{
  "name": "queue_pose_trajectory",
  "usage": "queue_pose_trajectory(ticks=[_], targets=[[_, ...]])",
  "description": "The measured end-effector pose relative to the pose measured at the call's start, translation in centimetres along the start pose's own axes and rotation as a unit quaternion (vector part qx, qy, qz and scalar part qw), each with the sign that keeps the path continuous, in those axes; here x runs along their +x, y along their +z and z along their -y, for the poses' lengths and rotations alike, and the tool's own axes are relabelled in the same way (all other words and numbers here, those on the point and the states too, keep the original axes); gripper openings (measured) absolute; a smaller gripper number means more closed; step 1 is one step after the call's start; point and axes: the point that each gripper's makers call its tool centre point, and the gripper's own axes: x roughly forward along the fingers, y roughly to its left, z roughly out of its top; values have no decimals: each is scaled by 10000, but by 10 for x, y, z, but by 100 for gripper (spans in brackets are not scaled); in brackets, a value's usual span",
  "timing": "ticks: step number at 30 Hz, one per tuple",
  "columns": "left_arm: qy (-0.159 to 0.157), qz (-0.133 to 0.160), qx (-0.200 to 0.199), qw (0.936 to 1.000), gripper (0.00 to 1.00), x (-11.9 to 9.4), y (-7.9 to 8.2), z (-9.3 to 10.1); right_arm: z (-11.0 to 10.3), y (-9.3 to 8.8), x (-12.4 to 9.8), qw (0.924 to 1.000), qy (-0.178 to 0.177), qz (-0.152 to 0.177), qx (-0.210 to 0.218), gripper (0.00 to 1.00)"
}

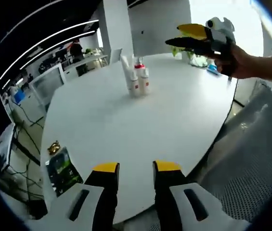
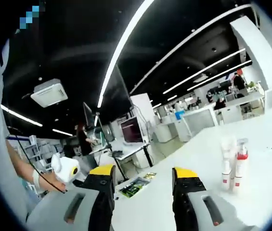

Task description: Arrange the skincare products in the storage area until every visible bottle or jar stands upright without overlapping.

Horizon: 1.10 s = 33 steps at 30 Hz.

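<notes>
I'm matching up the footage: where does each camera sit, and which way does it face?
Left gripper view: rides the left tongs, open, looking down across the white table at the upright bottles; the right tongs in a hand enter upper right.
Right gripper view: rides the right tongs, open, tilted up towards the ceiling lights; bottles at right.
Shared: bottles, table.

Lower centre of the left gripper view: the left gripper [image 1: 136,168] has 2 black jaws with yellow tips on pale grey bodies with dark slots. The right gripper [image 2: 144,172] looks the same. Upper right, a hand [image 1: 245,61] grips the grey housing.
</notes>
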Motion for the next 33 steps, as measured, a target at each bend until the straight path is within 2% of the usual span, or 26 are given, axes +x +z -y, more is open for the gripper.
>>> queue_pose_trajectory(ticks=[2, 3, 5, 6, 8, 10, 11, 13, 14, 15, 16, 17, 18, 19, 20, 21, 22, 23, 26, 27, 28, 29, 30, 31, 33], targets=[[125, 274, -270, 9992, 35, -4, 13, -12, -13, 2, -5, 9999, 116, 18, 44, 44], [204, 431, -229, 9986, 39, -7, 21, -18, -21, 0, -7, 9996, 208, -69, -175, 45], [174, 435, -264, 9986, 41, -10, 23, -23, -39, -7, -10, 9975, 561, -254, -360, 52], [121, 459, -333, 9983, 40, -12, 25, -24, -46, -11, -11, 9967, 646, -372, -319, 56], [-72, 723, -725, 9947, 40, -15, 33, -23, -58, -18, -12, 9951, 785, -535, -273, 67], [-139, 1190, -1180, 9858, 48, -21, 49, -28, -67, -20, -14, 9945, 861, -568, -193, 72], [-45, 1449, -1530, 9775, 55, -27, 59, -34, -69, -21, -15, 9950, 793, -587, -149, 72], [-97, 1932, -1784, 9648, 71, -35, 78, -37, -71, -21, -17, 9952, 781, -586, -62, 72], [-227, 2271, -2120, 9503, 76, -42, 91, -38, -72, -23, -17, 9952, 737, -637, -75, 71], [-363, 2523, -2415, 9363, 81, -46, 102, -38, -65, -28, -19, 9951, 536, -767, -330, 67], [-500, 2965, -2770, 9126, 85, -54, 118, -42, -60, -37, -22, 9918, 366, -1068, -597, 56], [-588, 3217, -2941, 8981, 87, -59, 127, -45, -54, -41, -24, 9896, 227, -1207, -749, 46], [-550, 3346, -2920, 8943, 88, -61, 132, -47, -54, -41, -27, 9898, 191, -1222, -708, 41], [-533, 3355, -2883, 8952, 87, -61, 133, -46, -56, -40, -27, 9905, 224, -1173, -676, 44], [-440, 3373, -2405, 9091, 85, -61, 135, -42, -55, -36, -30, 9922, 164, -1114, -544, 49], [-412, 3237, -2255, 9180, 80, -59, 133, -38, -54, -36, -30, 9927, 54, -1152, -363, 53], [-455, 3226, -2067, 9226, 75, -58, 134, -33, -52, -35, -32, 9921, -36, -1213, -304, 52], [-479, 3218, -1958, 9251, 71, -57, 136, -26, -51, -34, -33, 9907, -109, -1281, -436, 50], [-459, 3231, -2063, 9225, 64, -55, 135, -25, -50, -31, -33, 9900, -274, -1307, -456, 50], [-346, 3215, -1914, 9267, 59, -55, 134, -29, -50, -30, -33, 9902, -278, -1297, -439, 52], [-316, 3186, -1790, 9303, 47, -55, 133, -30, -50, -30, -33, 9899, -304, -1324, -414, 52], [-358, 3077, -1611, 9371, 28, -53, 129, -31, -52, -31, -33, 9895, -288, -1344, -441, 53], [-283, 3044, -1810, 9347, 19, -53, 128, -37, -50, -35, -35, 9868, -378, -1470, -566, 53], [-566, 3118, -2032, 9264, 13, -54, 132, -35, -49, -37, -36, 9851, -421, -1536, -652, 54], [-471, 3195, -2123, 9223, 21, -54, 135, -44, -48, -41, -38, 9830, -521, -1609, -722, 57]])
